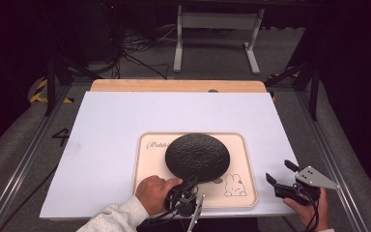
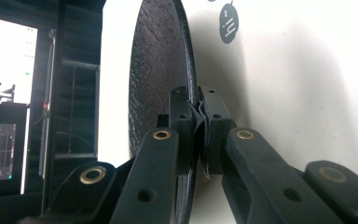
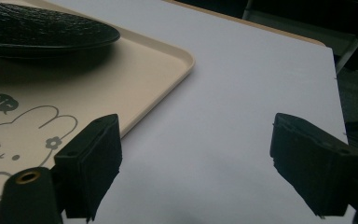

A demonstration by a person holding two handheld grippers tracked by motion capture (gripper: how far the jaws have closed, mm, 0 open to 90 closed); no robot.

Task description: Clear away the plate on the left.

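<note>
Left gripper [image 1: 187, 189], low in the centre of the high view, has its jaws pinched tight on the near rim of the black textured plate [image 1: 197, 157]; in the left gripper view the pads [image 2: 182, 122] meet on the thin edge of the plate [image 2: 161, 84], one above and one below it. The plate sits over the middle of the beige bunny tray [image 1: 145, 169], which lies on the white table sheet [image 1: 106, 125]. In the right gripper view the plate [image 3: 42, 30] shows a dark shadow under its rim, so it looks tipped or just raised off the tray [image 3: 158, 60], though I cannot tell for sure.

Right gripper [image 1: 282, 182], at the lower right of the high view, hangs with its jaws spread wide and nothing between them, over bare sheet [image 3: 242, 93] just beside the tray's right edge.

Judging from this, the step in hand is lifting or carrying the plate by its rim. A one-sided pinch on a wide plate may let it sag or twist, so the next move calls for a level, slow lift that clears the tray's raised lip.

Open room lies on the sheet at the left and upper part of the frame; the near table edge is close under both hands.
</note>
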